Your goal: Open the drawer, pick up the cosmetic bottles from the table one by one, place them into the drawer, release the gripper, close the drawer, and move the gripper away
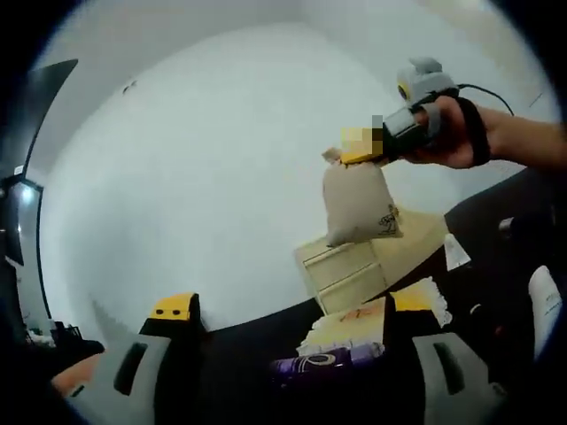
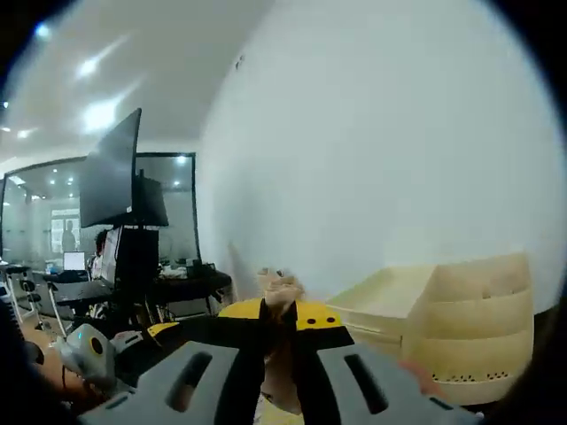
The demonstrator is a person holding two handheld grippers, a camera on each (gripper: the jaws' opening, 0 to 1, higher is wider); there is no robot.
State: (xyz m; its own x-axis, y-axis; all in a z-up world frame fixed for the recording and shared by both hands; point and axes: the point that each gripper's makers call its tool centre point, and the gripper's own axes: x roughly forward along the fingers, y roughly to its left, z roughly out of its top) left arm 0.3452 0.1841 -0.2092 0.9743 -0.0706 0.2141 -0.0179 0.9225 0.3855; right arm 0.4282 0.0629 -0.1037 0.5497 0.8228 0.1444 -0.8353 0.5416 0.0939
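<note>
In the left gripper view our left gripper [image 1: 283,310] stands wide and holds nothing, a purple bottle [image 1: 326,361] lying on the dark table [image 1: 239,354] between its jaws, while our right gripper [image 1: 365,149] holds a beige pouch [image 1: 357,205] in the air above the wooden drawer unit [image 1: 344,274]. In the right gripper view the jaws pinch the pouch's neck [image 2: 278,288], and a drawer [image 2: 383,301] stands pulled out of the unit just to the right.

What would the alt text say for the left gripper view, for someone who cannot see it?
A person's hand holds the right gripper up high, shut on the neck of a hanging beige drawstring pouch. Below stands a pale wooden drawer unit on a dark table. The left gripper is open near a purple bottle.
</note>
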